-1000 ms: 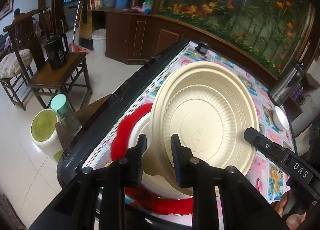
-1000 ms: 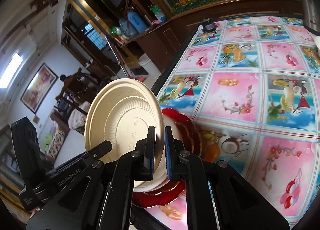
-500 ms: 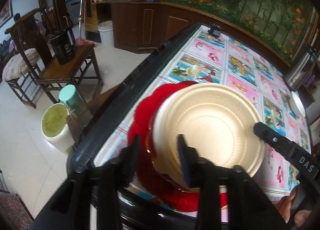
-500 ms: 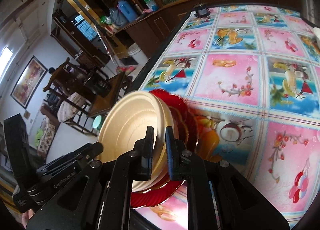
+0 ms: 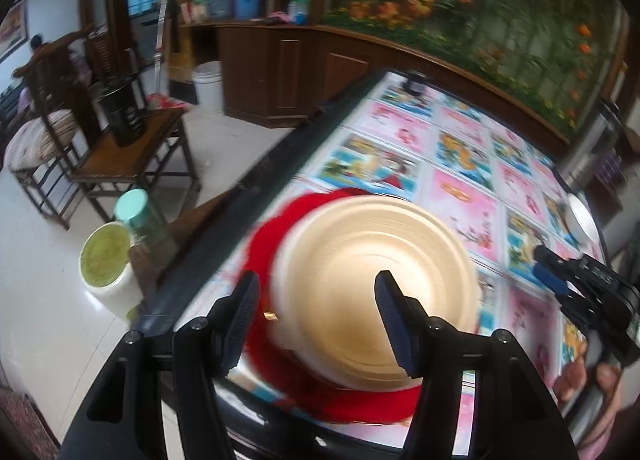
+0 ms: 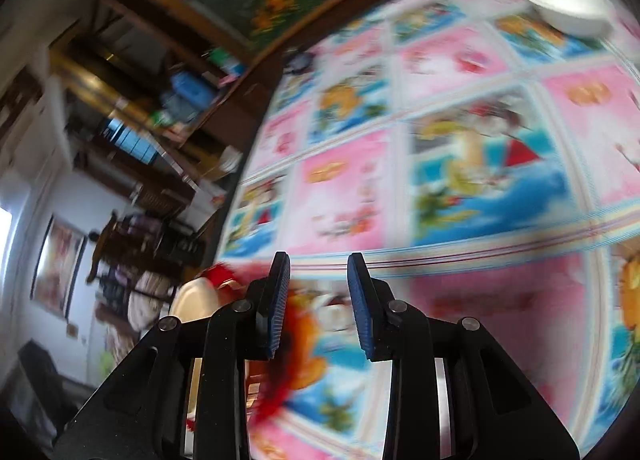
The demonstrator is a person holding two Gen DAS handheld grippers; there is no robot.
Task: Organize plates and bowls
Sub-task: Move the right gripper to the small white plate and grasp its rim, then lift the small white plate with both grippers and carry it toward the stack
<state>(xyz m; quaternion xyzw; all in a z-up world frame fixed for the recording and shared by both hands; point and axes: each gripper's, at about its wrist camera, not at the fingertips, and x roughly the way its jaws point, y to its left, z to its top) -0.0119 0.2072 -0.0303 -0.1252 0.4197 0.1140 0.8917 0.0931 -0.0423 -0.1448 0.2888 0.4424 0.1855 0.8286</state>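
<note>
left hand-held gripper [image 5: 316, 294]: spread, straddling bowl, not touching
right hand-held gripper [image 6: 316, 292]: spread, empty
bowl [image 5: 376, 280]: atop red plate [image 5: 276, 232], at counter [image 5: 460, 196] edge
room: bare counter beyond

Home dining room, wooden chair [image 5: 132, 156], patterned tablecloth [image 5: 460, 164], cabinets [image 5: 288, 72]

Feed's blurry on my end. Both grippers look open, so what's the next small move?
Probably send the right gripper toward the white bowl at the table's far end. Both grippers are open and empty, the beige bowl sits upside down on the red plate, and the white bowl stands apart from that stack.
</note>
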